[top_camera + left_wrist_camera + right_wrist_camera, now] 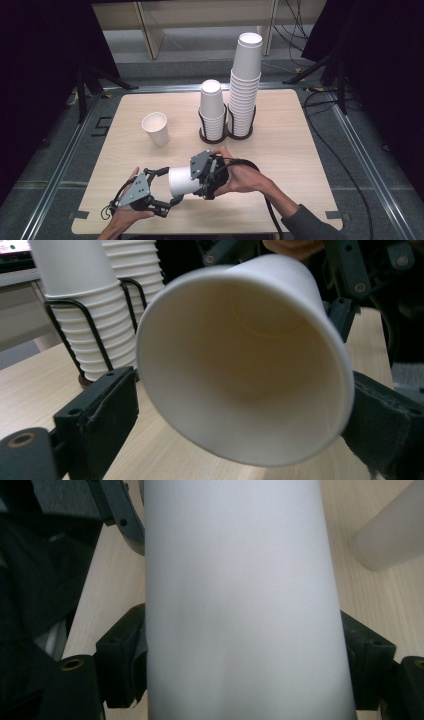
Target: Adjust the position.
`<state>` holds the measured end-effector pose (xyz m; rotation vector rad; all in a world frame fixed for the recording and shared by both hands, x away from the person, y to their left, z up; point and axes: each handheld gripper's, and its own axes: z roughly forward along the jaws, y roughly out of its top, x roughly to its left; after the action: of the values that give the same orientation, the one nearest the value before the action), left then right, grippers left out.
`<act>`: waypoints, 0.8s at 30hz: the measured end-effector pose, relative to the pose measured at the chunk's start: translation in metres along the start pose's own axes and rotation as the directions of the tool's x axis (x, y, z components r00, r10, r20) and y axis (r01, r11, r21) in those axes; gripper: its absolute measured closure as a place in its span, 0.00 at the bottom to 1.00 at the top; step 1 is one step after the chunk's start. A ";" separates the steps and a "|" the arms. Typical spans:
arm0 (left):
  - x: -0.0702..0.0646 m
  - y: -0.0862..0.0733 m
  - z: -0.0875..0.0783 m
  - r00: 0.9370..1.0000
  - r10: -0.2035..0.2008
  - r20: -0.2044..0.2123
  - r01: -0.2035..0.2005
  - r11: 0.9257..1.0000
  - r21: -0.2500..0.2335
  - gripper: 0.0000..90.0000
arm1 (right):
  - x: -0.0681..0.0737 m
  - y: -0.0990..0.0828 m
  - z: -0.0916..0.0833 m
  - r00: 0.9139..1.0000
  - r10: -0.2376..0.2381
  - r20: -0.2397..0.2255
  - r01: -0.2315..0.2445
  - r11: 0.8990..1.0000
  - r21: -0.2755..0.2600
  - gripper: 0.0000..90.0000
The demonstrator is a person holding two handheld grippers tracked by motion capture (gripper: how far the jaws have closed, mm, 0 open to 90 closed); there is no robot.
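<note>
A white paper cup [182, 181] lies on its side in the air just above the near part of the wooden tabletop [280, 150], between the person's two hands. The right tongs [202, 181] are clamped on the cup: in the right gripper view both black jaws press against the cup's wall [240, 600], one on each side. The left tongs [167, 187] are spread wide around the cup's open mouth; in the left gripper view the rim [245, 365] faces the camera, with one jaw just beside it at lower left, and the other at the right edge at or just beside the rim, though actual contact cannot be judged. Farther back on the tabletop a single cup [155, 128] stands upright, mouth up, well apart from the hands. Behind it to the right, two stacks of upside-down cups sit side by side in black wire holders, a short stack [212, 109] and a taller stack [245, 85].
</note>
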<state>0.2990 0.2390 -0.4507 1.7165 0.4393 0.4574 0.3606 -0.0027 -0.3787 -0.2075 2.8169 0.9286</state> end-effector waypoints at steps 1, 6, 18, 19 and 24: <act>0.001 0.000 -0.001 1.000 -0.019 -0.013 0.019 1.000 0.007 0.07 | 0.000 -0.003 -0.002 1.000 0.026 -0.010 -0.026 0.999 -0.033 0.26; 0.004 0.000 -0.002 0.996 -0.084 -0.005 0.084 0.996 -0.018 0.16 | -0.003 -0.017 -0.011 0.996 0.093 0.002 -0.091 0.980 -0.176 0.26; 0.001 0.003 -0.001 0.988 -0.149 0.040 0.151 0.986 -0.068 0.13 | -0.004 -0.022 -0.007 0.993 0.106 -0.053 -0.116 0.955 -0.273 0.26; 0.001 0.003 -0.001 0.988 -0.147 0.045 0.150 0.986 -0.070 0.12 | -0.003 -0.022 -0.006 0.993 0.106 -0.057 -0.118 0.954 -0.276 0.26; -0.001 0.003 0.001 0.989 -0.144 0.044 0.147 0.987 -0.072 0.06 | -0.001 -0.020 0.002 0.992 0.098 -0.083 -0.118 0.951 -0.287 0.25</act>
<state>0.2986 0.2371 -0.4478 1.6059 0.5097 0.3310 0.3658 -0.0175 -0.3915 -0.1233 2.7628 1.3873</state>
